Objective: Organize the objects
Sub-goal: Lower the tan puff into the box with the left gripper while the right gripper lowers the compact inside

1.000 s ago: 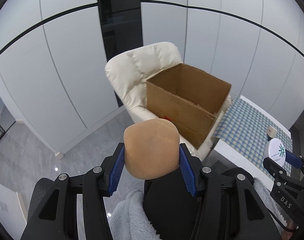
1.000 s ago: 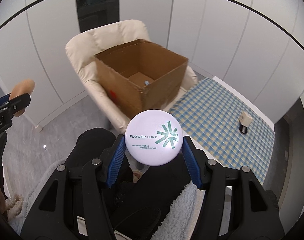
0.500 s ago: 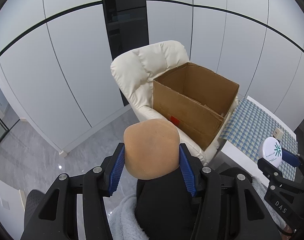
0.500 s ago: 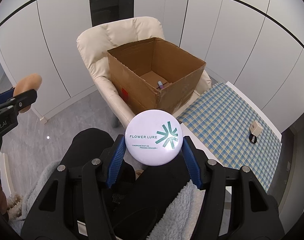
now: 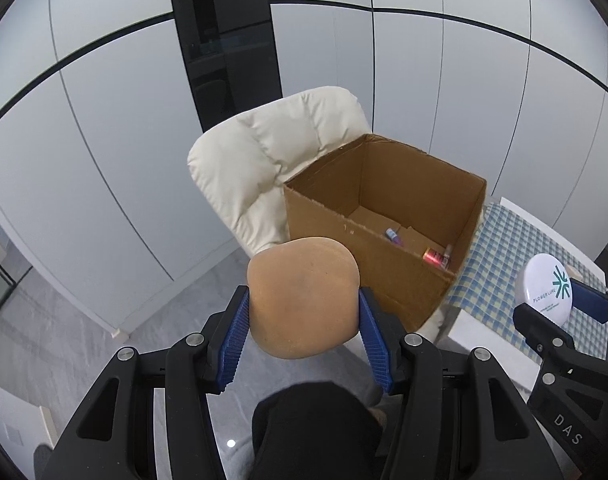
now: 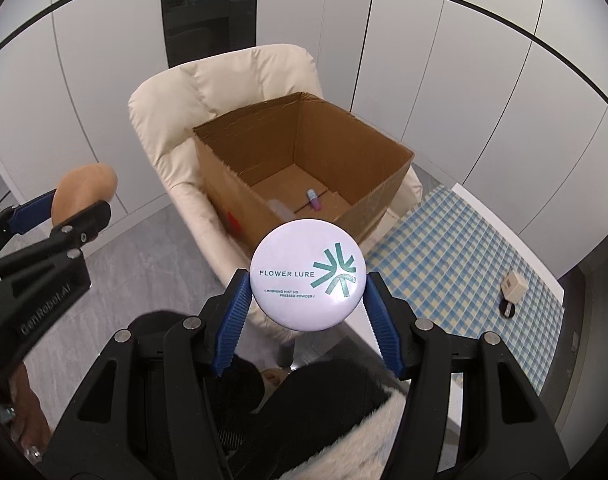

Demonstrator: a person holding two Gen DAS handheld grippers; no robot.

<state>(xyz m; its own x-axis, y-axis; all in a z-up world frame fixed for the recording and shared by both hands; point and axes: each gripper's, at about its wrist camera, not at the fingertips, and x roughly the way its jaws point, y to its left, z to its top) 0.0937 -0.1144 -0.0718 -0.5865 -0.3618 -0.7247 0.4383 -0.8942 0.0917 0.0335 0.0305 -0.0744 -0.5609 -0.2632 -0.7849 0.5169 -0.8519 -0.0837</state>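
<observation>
Both wrist views now sit closer to the one cream armchair and look deeper into the single open cardboard box on its seat. Three small items lie on the box floor. The left gripper clamps one tan sponge. The right gripper clamps one white powder compact; both items are held in the air short of the box's near edge.

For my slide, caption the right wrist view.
Right gripper holds a white powder compact short of an open cardboard box on a cream chair.
</observation>
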